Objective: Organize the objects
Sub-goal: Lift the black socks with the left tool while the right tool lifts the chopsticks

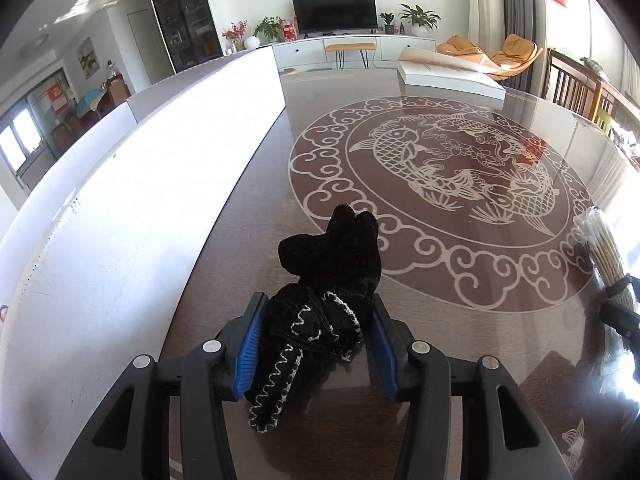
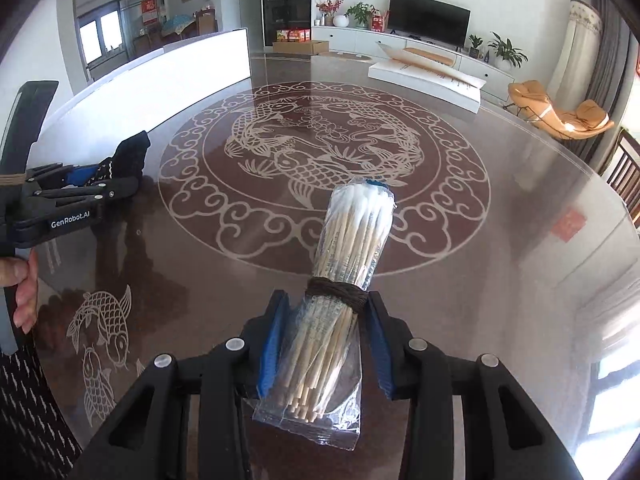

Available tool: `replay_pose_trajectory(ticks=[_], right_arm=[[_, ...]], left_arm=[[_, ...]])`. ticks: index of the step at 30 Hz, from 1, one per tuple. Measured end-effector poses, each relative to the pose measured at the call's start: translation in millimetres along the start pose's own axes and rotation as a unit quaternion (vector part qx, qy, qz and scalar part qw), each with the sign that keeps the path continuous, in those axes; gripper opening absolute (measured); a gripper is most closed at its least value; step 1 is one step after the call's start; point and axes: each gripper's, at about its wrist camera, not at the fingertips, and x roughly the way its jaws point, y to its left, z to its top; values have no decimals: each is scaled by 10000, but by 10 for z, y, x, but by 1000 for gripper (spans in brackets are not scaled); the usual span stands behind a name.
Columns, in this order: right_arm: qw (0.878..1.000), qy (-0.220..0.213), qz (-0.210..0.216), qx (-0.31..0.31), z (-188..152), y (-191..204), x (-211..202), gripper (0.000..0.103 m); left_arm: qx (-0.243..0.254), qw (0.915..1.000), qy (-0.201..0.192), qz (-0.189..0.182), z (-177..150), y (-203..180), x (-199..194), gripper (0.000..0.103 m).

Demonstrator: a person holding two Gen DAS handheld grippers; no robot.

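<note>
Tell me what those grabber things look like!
Each gripper, the left gripper and the right gripper, is chunky black plastic with two blue-padded fingers and round silver bolts. The left one's side says "GenRobot.AI" in white.

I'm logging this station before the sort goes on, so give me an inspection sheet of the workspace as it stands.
Surface: round dark table under glossy glass, pale carp medallion in the middle.
Job's things: black knitted glove with white stitching; bagged bundle of cotton swabs tied with dark cord.
Clutter: long white box along the left edge; open white flat box at the far side.
Grippers: left gripper shut on the glove; right gripper shut on the swab bundle.
Cables: nothing seen.
Surroundings: television, potted plants, orange lounge chair.
</note>
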Motion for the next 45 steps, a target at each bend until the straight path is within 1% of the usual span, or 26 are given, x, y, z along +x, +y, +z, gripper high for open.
replay_pose_trajectory(ticks=[1,2,3,4,5,6,7,9,11,13,15,17,21,23,26,41,43,45], right_arm=[[10000,-7,-6,81,-51,-10,-31,41],[9999,-25,-11,170,-75,-39,-41,47],[9997,-32,-47,238,-87,-66,-30,60],[9996,-32,-92,282,-92,-69,-36,67],[9994,-28,-144,318,-96,-77,-26,76],[9993,-13,-177,341,-89,-84,-12,80],[9992,-2,-178,347,-102,-83,-25,82],[9992,39,-173,353,-97,-83,-8,90],[9993,61,-167,341,-106,-85,-3,93],[9992,87,-174,339,-103,-83,7,95],[9990,125,-201,382,-93,-92,34,100],[9987,158,-229,424,-79,-103,54,102],[9986,168,-238,435,-81,-107,56,103],[9986,168,-238,435,-81,-107,58,103],[9986,170,-239,436,-82,-107,58,103],[9987,189,-224,425,-79,-118,68,103],[9986,356,-169,361,-46,-132,88,103],[9968,778,-26,188,39,-151,136,103]], left_arm=[[-17,10000,0,-17,2,4,4,49],[-37,10000,-2,-33,2,8,5,49],[-62,10000,-4,-61,5,19,8,50],[-82,9999,-5,-96,-1,16,0,52],[-90,9999,-4,-123,-1,18,2,56],[-78,9999,10,-132,6,23,28,61],[-45,9999,31,-128,6,5,40,64],[66,9999,72,-92,9,-44,77,72],[148,9999,52,-31,13,-79,63,74],[114,9999,67,-54,3,-60,49,78],[10,9999,124,-84,0,-18,74,90],[-106,9997,195,-123,3,22,108,97],[-138,9996,217,-139,-5,36,114,98],[-141,9994,264,-171,-1,30,129,103],[-180,9992,283,-222,-10,43,138,103],[-169,9993,284,-193,-4,40,135,103],[-169,9992,291,-202,-3,40,135,103],[-150,9991,311,-258,-2,40,132,103]])
